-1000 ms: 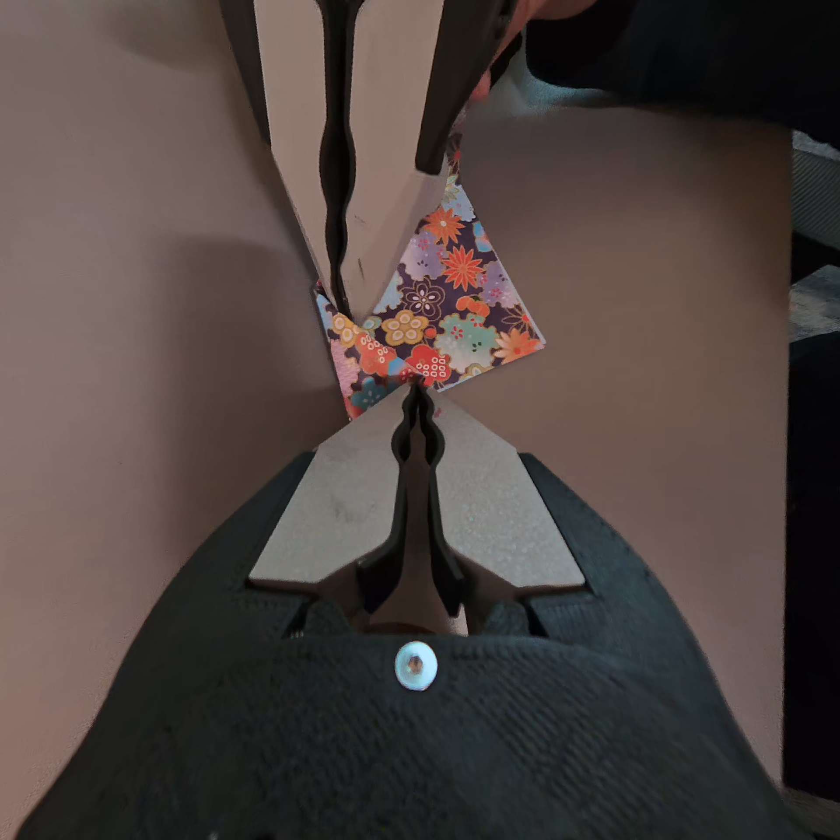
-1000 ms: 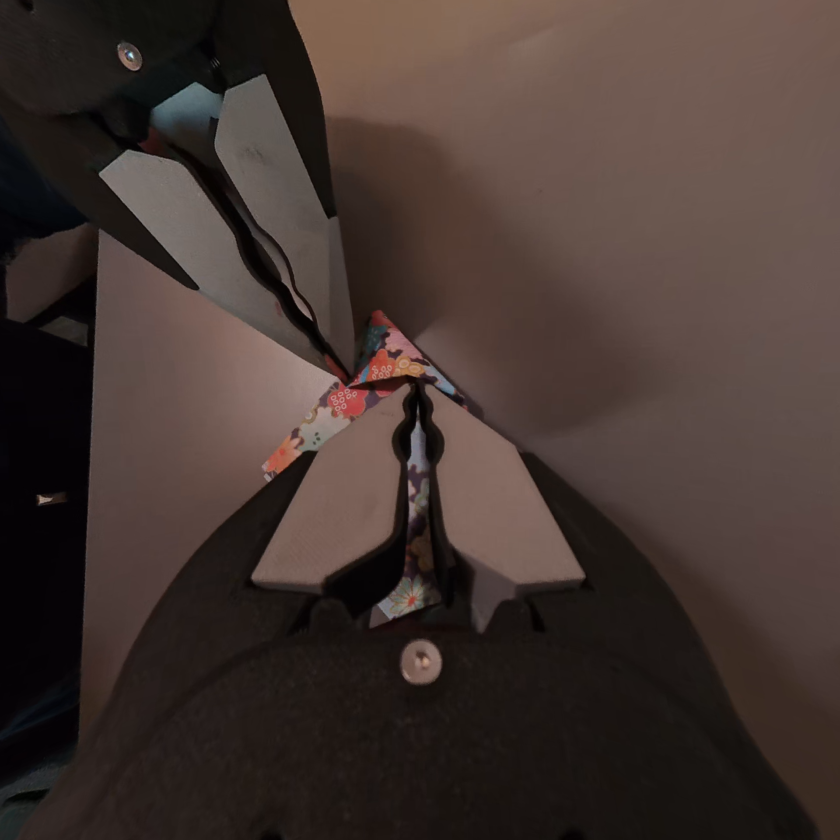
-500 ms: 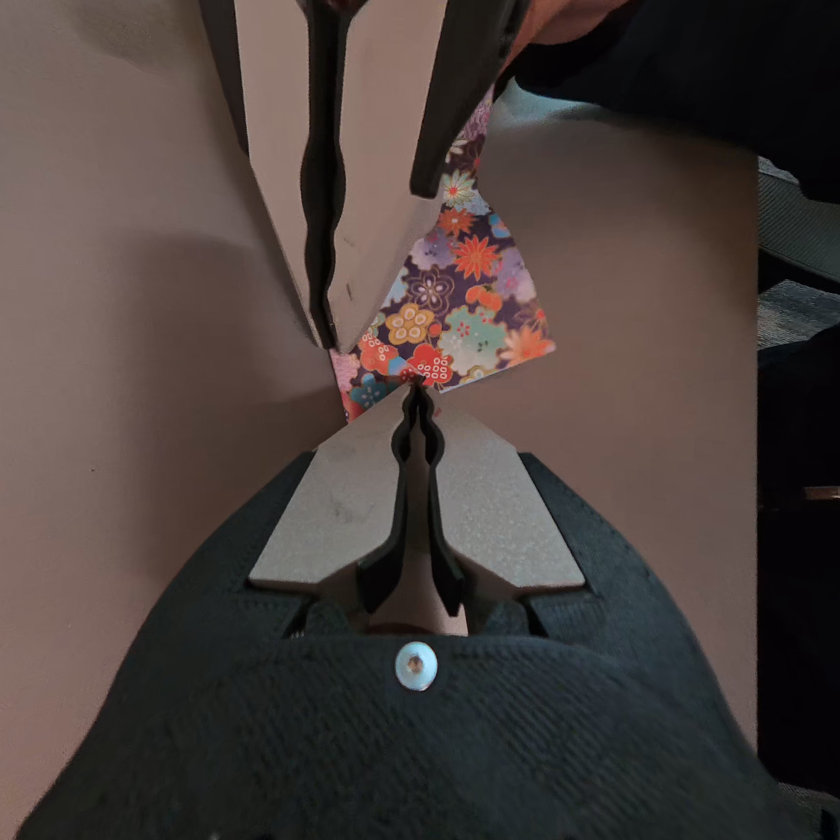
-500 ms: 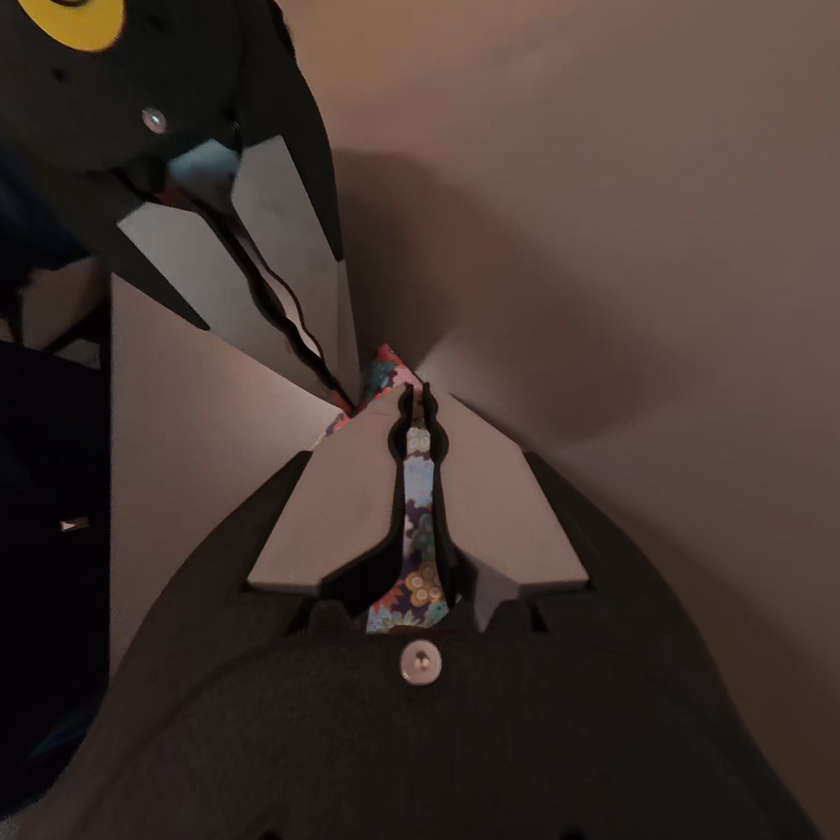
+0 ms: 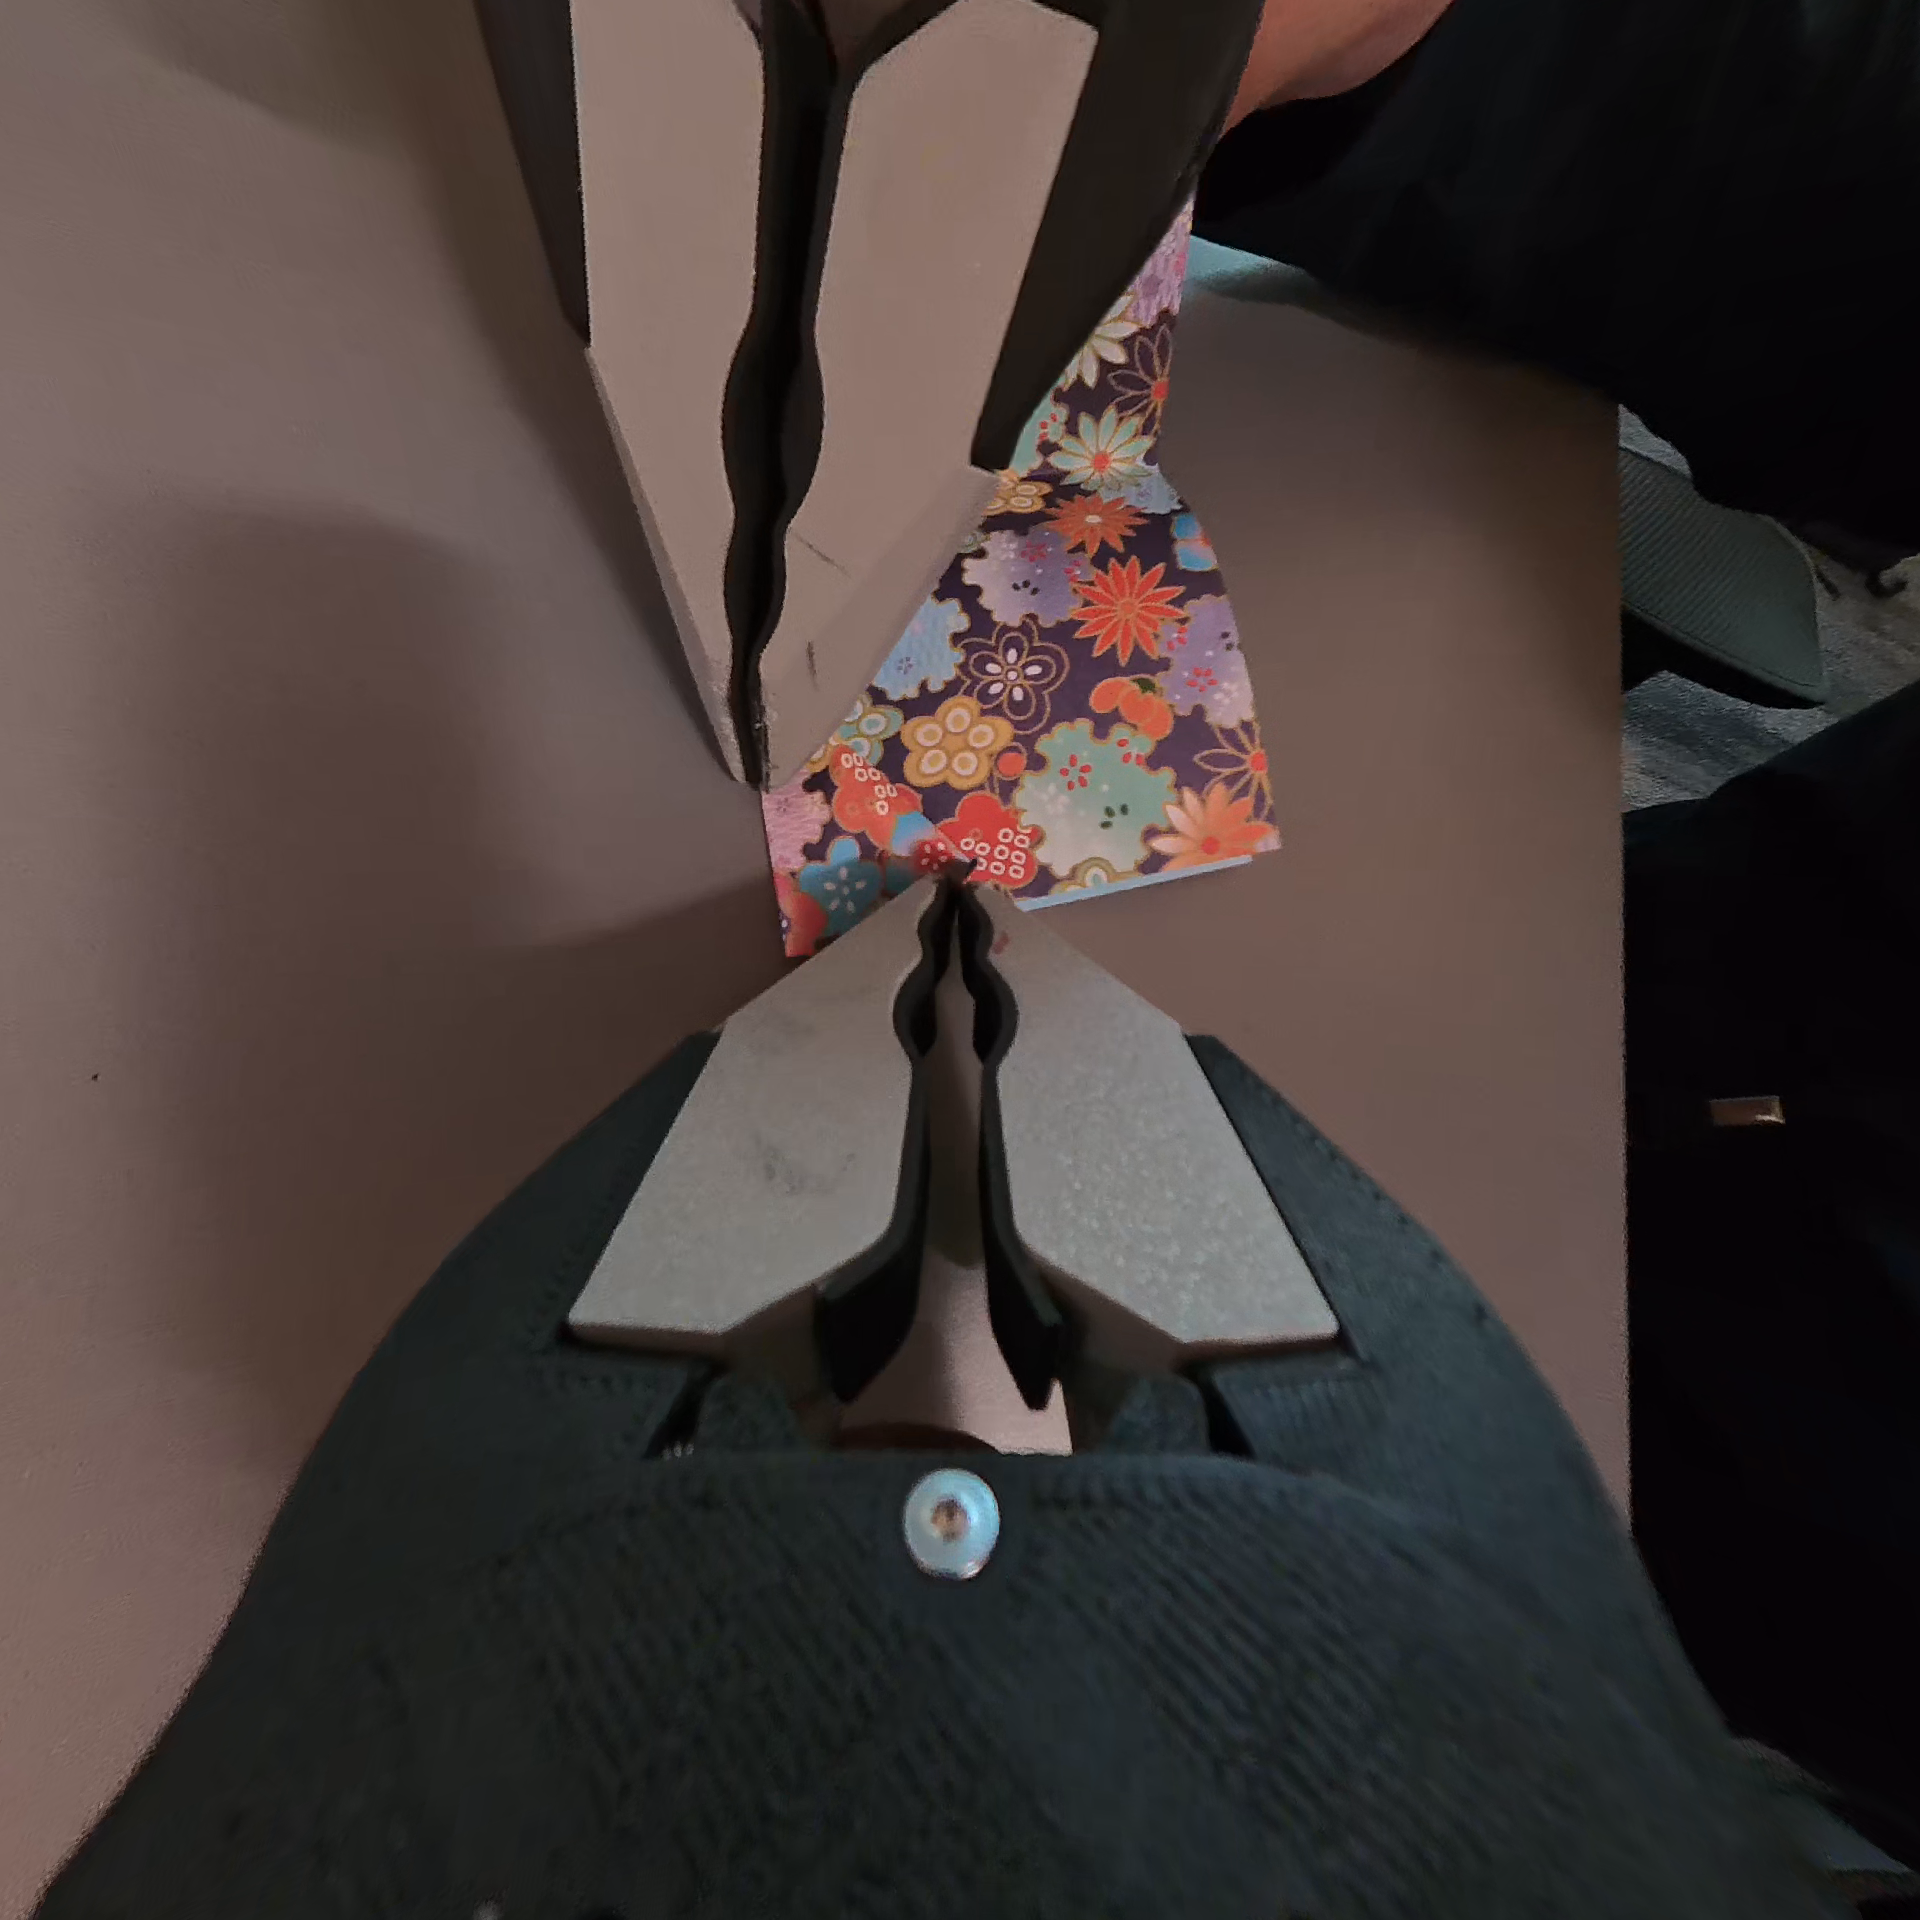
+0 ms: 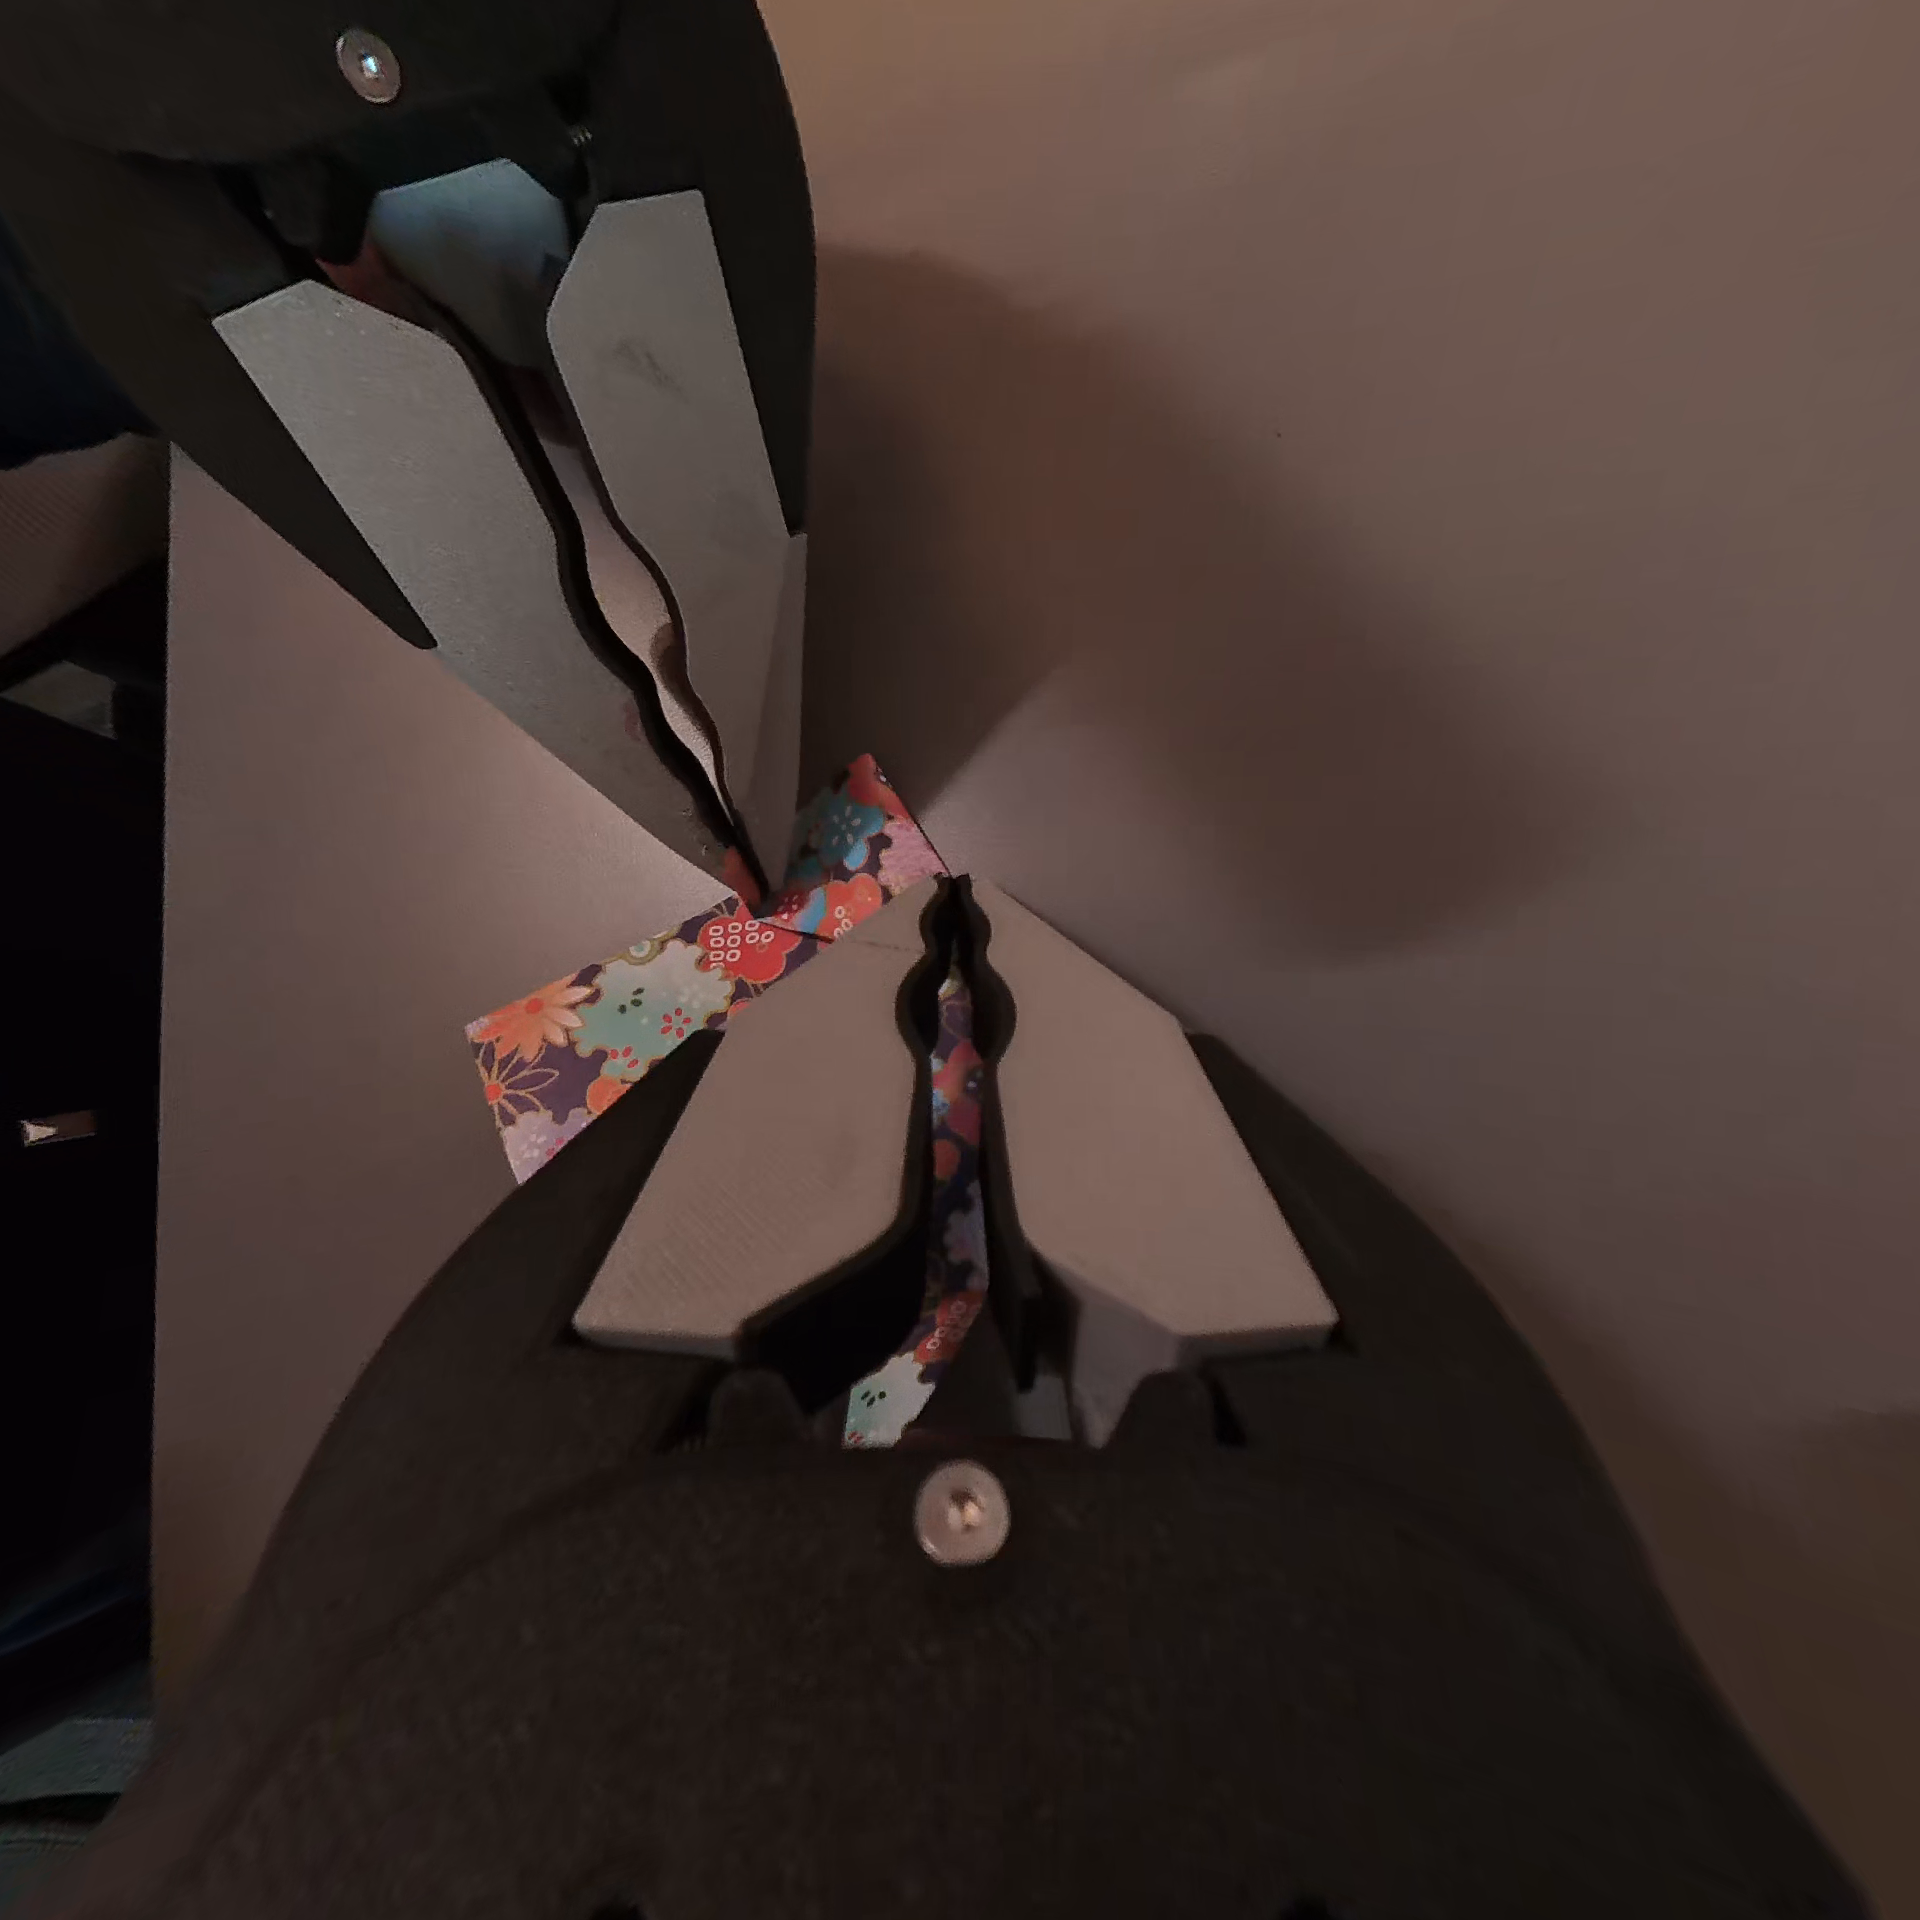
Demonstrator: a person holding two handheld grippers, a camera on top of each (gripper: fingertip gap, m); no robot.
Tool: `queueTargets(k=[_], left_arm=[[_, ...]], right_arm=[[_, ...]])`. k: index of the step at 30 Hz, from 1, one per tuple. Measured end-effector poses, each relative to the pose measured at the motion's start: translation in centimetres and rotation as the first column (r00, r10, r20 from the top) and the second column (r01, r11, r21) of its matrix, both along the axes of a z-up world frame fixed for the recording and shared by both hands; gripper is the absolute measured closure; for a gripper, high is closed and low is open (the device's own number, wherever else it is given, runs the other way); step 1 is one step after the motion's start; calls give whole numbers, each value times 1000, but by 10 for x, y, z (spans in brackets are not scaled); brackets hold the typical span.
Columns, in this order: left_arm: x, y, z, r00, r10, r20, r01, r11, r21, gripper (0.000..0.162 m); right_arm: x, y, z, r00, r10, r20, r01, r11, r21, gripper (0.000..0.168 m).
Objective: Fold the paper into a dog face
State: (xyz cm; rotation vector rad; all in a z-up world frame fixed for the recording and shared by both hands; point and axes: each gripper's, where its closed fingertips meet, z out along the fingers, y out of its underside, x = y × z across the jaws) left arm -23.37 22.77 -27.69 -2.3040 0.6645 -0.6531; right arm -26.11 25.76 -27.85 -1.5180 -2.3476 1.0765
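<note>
The floral patterned paper (image 5: 1049, 727) is folded and held above the beige table (image 5: 312, 727) between both grippers. My left gripper (image 5: 951, 883) is shut, its tips pinching the paper's near edge. My right gripper (image 5: 753, 764) comes in from the top of the left wrist view, shut, with its tips at the paper's left corner. In the right wrist view my right gripper (image 6: 954, 883) is shut with a strip of the paper (image 6: 644, 997) running between its fingers. The left gripper (image 6: 756, 883) pinches the paper from the upper left there. Part of the paper is hidden behind the fingers.
The table edge (image 5: 1621, 935) runs down the right side of the left wrist view, with dark floor beyond. A person's dark sleeve (image 5: 1558, 208) reaches in at the top right. The same table edge (image 6: 164, 1039) shows at the left of the right wrist view. About 4 cm separates my left fingertips from my right.
The right gripper has shifted a little closer to the left one. The paper has turned, so more of it shows beside the fingers in both views. Both grippers stay shut.
</note>
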Motion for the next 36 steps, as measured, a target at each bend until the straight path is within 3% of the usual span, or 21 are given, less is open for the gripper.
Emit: queueTargets(k=[3,8,11,17,28,36], left_arm=[[4,-3,4,999,-19,33,19,1000,-8,157],[-1,7,46,962,45,270,-60,997,48,162],[-19,19,29,971,156,184,-160,987,7,162],[-11,20,0,987,152,45,-149,987,-58,162],[-10,20,0,983,173,67,-169,984,-59,162],[-11,20,0,979,181,98,-175,982,-74,162]], right_arm=[[0,0,0,1000,14,-12,-14,1000,20,168],[0,0,0,999,28,-26,-26,998,51,168],[0,-1,0,999,30,-27,-28,998,53,168],[0,-1,-1,999,34,-30,-32,998,60,168],[7,-8,5,997,70,-23,-69,997,45,168],[8,-6,0,995,92,-22,-89,988,128,168]])
